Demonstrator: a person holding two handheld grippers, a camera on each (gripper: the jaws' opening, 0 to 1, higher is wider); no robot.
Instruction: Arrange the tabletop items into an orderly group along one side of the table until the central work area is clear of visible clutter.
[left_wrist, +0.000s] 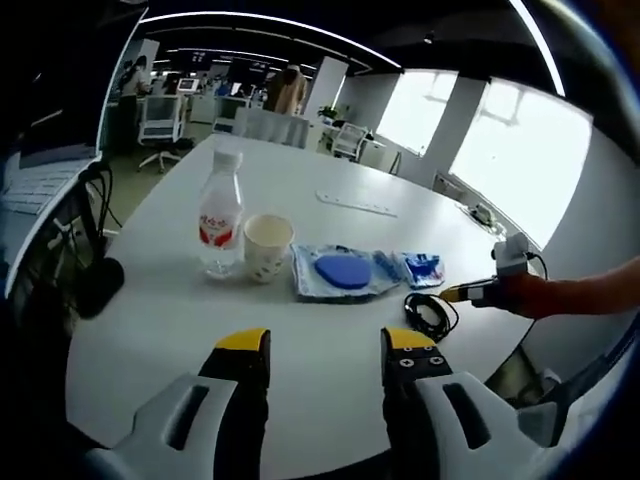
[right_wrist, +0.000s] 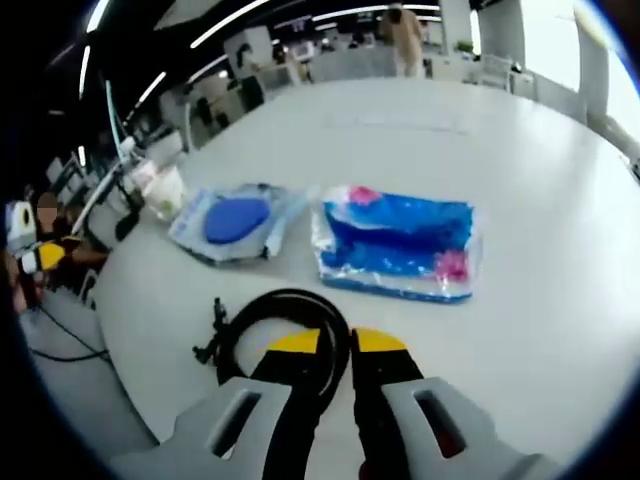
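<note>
A water bottle (left_wrist: 219, 212), a paper cup (left_wrist: 267, 246) just beside it, a clear pouch with a blue disc (left_wrist: 343, 271) and a blue packet (right_wrist: 398, 240) sit in a row on the white tabletop (left_wrist: 300, 340). A black cable coil (right_wrist: 285, 335) lies nearest the edge. The right gripper (right_wrist: 335, 342) has its jaws nearly closed at the coil's rim; whether they pinch it, I cannot tell. The left gripper (left_wrist: 325, 350) hangs wide open, holding nothing.

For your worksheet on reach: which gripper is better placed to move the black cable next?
Right. The right gripper has its fingers nearly shut at the cable. The left gripper is open over bare table, apart from the cable.
</note>
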